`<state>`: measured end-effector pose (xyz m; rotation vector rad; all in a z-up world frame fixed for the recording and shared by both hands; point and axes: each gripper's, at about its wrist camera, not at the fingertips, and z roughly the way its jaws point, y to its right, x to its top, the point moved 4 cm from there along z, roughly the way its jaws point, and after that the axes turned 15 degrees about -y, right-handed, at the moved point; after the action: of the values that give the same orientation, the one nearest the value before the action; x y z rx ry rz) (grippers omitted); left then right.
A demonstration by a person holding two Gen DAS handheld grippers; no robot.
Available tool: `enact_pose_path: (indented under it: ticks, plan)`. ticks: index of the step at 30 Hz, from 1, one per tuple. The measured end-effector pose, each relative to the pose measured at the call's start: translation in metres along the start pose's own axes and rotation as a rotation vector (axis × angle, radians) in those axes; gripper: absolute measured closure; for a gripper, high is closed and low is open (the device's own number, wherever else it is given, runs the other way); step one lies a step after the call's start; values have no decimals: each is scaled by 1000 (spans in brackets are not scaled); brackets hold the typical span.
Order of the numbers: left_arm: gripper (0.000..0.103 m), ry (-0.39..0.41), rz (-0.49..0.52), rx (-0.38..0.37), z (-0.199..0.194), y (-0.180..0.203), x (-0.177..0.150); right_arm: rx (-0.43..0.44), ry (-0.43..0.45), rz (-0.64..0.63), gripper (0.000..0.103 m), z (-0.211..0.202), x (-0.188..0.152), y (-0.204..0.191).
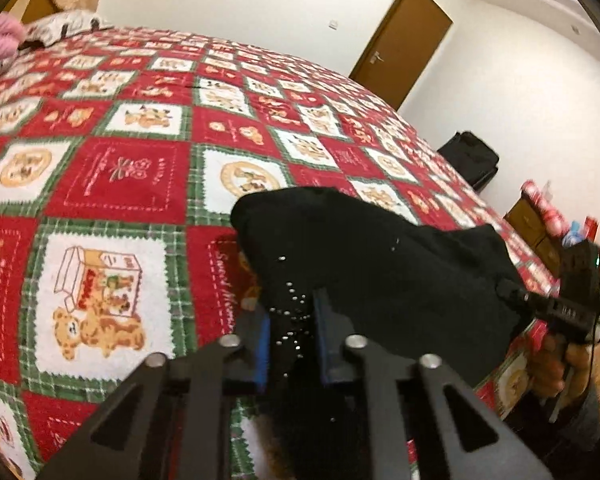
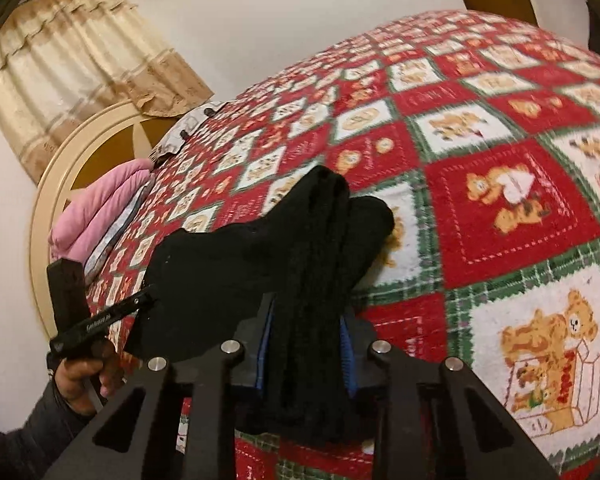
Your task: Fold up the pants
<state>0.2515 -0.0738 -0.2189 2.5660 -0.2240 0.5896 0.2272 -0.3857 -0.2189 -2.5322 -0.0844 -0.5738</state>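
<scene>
Black pants (image 1: 360, 248) lie bunched on a red, white and green teddy-bear blanket (image 1: 120, 168) that covers a bed. My left gripper (image 1: 290, 312) is shut on one edge of them, with dark fabric pinched between its blue pads. In the right wrist view the pants (image 2: 268, 240) rise in a thick fold from my right gripper (image 2: 306, 320), which is shut on that fold. Each view shows the other gripper at the far end of the cloth: the right gripper (image 1: 572, 304) and the left gripper (image 2: 88, 320), each held by a hand.
The blanket (image 2: 500, 200) spreads wide beyond the pants. Pink bedding (image 2: 96, 208) and a pillow (image 1: 60, 26) lie by the round headboard (image 2: 60, 168). A brown door (image 1: 404, 40), a black bag (image 1: 472, 158) and a wooden cabinet (image 1: 532, 220) stand beyond the bed.
</scene>
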Motion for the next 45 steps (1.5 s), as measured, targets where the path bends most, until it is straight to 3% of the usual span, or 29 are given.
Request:
enact_pose_path:
  ticks: [7,12,16,28,31,37,45]
  plan:
    - [92,46,-6,-14,-23,6,-1,14,43,-20,76,-12,3,-14]
    - [92,80,15,-7,-48,4,8,33,30,-66,77,-6,25,-35]
    - [92,131,-1,42,-78,-17,18,58,0,-135,77,21,60,-70]
    - [92,271,-133,270,-170,-132,41,179,-116,-332,77,140,155,-218]
    - [92,280,-165,325,-176,-160,43,194,-150,-360,77,172,170,-247]
    - [92,259,-235,359,-169,-201,40,186,-219,-390,77,221,185,-275]
    - [92,237,-256,385,-159,-222,31,155,-266,-392,77,252,195,-275]
